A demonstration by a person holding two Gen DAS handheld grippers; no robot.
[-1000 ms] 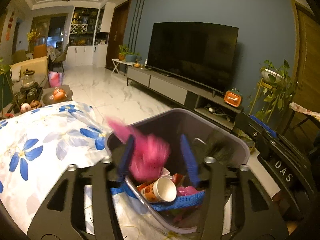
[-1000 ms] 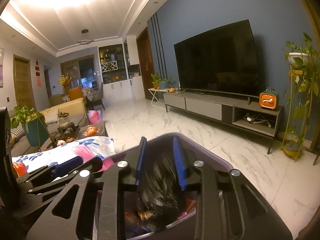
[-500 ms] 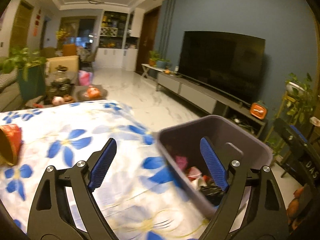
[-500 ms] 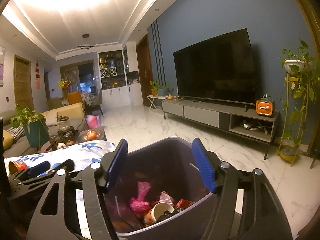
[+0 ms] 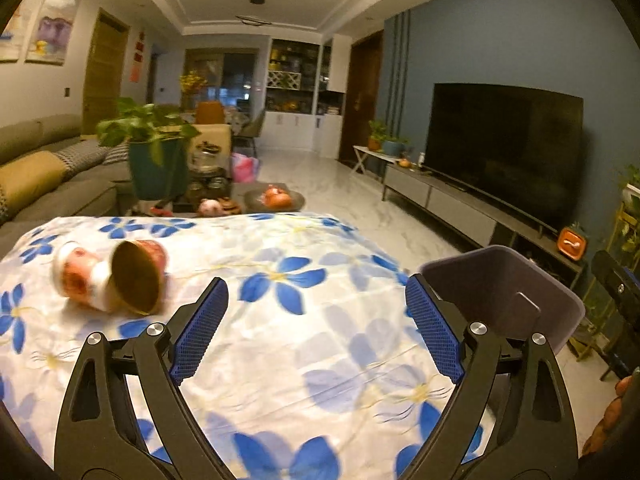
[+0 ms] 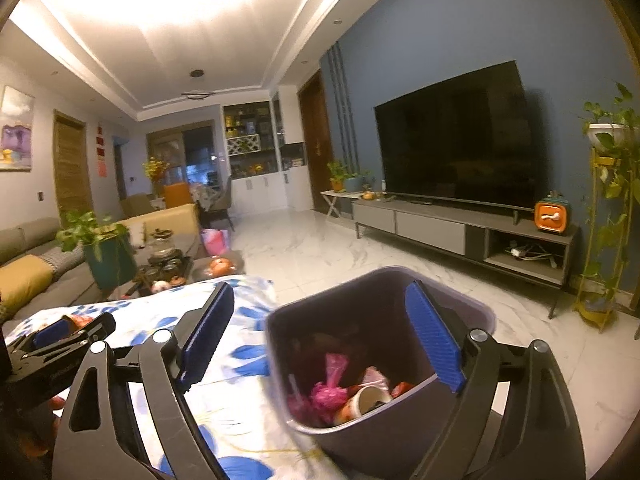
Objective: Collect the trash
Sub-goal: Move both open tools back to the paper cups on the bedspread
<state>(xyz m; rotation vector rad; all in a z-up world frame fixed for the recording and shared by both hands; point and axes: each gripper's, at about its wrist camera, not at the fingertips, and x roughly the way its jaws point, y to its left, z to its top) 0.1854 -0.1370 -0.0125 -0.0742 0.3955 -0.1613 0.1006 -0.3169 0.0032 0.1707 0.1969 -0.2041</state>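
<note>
Both grippers, left [image 5: 316, 328] and right [image 6: 320, 336], are opening with nothing between them. Two paper cups [image 5: 108, 278] lie tipped on the floral cloth [image 5: 320, 352] (round, so a clumsy nudge could roll them off), near the grey bin [image 6: 400, 436].

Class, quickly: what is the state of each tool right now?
Left tool: opening, nothing between its jaws.
Right tool: opening, empty, above the bin.

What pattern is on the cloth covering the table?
White cloth printed with blue flowers with yellow centres, clearest in the left wrist view.
</note>
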